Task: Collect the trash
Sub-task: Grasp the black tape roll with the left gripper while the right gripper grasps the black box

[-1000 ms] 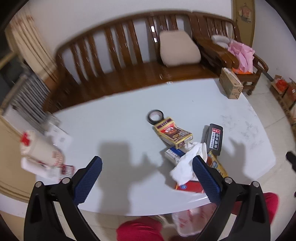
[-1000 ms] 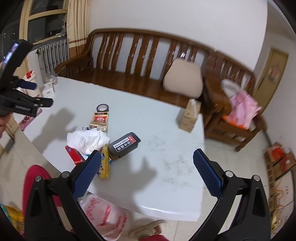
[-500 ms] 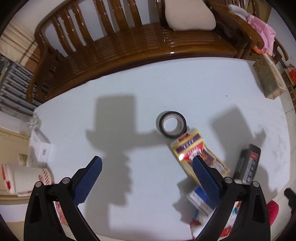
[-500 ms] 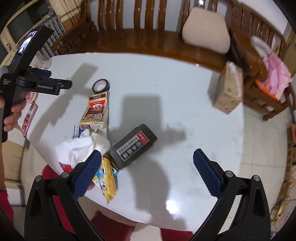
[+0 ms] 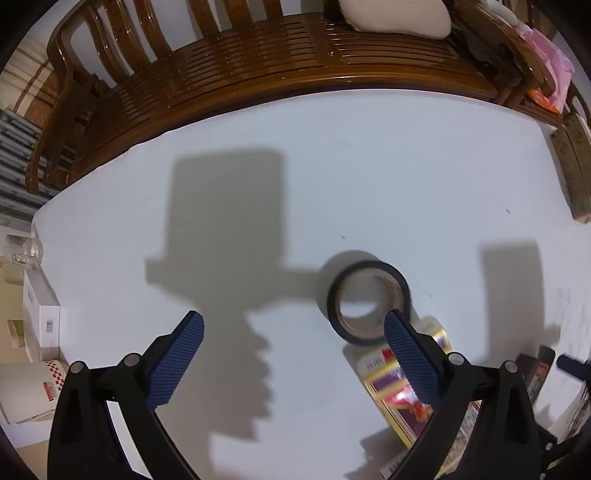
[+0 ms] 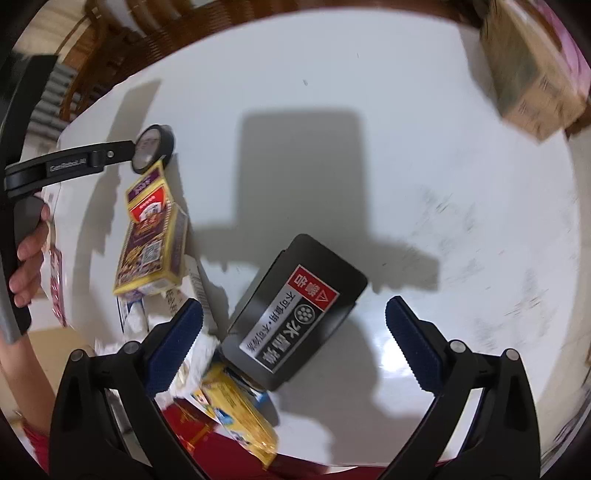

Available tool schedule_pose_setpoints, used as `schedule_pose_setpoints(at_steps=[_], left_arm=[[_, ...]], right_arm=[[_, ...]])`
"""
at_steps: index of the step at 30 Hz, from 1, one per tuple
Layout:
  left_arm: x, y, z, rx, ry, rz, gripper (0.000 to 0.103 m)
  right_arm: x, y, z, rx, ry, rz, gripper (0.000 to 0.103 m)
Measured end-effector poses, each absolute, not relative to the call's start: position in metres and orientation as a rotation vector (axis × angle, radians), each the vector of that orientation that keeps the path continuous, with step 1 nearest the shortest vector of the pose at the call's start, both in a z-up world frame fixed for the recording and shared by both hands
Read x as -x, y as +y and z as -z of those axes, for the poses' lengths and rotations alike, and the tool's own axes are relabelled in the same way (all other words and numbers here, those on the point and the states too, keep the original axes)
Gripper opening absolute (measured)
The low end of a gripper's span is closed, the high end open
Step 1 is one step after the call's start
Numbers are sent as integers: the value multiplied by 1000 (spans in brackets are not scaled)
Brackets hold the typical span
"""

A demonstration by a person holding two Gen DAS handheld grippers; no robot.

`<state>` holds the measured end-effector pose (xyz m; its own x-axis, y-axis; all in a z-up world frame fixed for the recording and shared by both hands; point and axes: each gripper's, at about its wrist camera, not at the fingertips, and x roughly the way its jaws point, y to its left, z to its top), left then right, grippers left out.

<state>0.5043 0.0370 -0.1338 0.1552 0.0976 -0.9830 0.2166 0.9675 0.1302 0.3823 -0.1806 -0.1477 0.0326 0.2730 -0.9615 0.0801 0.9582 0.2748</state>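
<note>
My left gripper is open and empty, low over the white table. A black tape roll lies just beyond its right finger, next to a yellow and purple box. My right gripper is open and empty, straddling a black box with a red and white label. In the right wrist view the yellow and purple box, the tape roll, a crumpled white tissue and a yellow packet lie to the left and below. The left gripper's body reaches toward the roll.
A wooden bench with a beige cushion runs behind the table. A cardboard carton stands at the table's far right corner. White boxes and a paper cup sit at the left edge.
Both grippers have dropped closer to the table. The left one has neared the tape roll. The right one has moved over the black box.
</note>
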Motion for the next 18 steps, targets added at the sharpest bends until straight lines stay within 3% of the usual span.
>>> schedule_pose_setpoints(at_steps=[4,7,10,13,15,18], left_arm=[[-513,40,145,-244,1430,80,95],[-514,39,151,-227,1446,85,85],[-513,35,156,-226,1466,88,74],[-512,33,156,-206,1464,92,69],[-514,33,157,-192,1465,89,68],[-513,33,157,-162,1462,81,68]], right_arm=[[-387,-183,156,-287,1542,-102,97],[-389,-181,158,-271,1539,-80,92],[-391,-174,158,-200,1536,-45,87],[-390,-171,158,-141,1530,-5,79],[-388,-170,155,-115,1511,-2,66],[-386,-174,154,-114,1496,-14,65]])
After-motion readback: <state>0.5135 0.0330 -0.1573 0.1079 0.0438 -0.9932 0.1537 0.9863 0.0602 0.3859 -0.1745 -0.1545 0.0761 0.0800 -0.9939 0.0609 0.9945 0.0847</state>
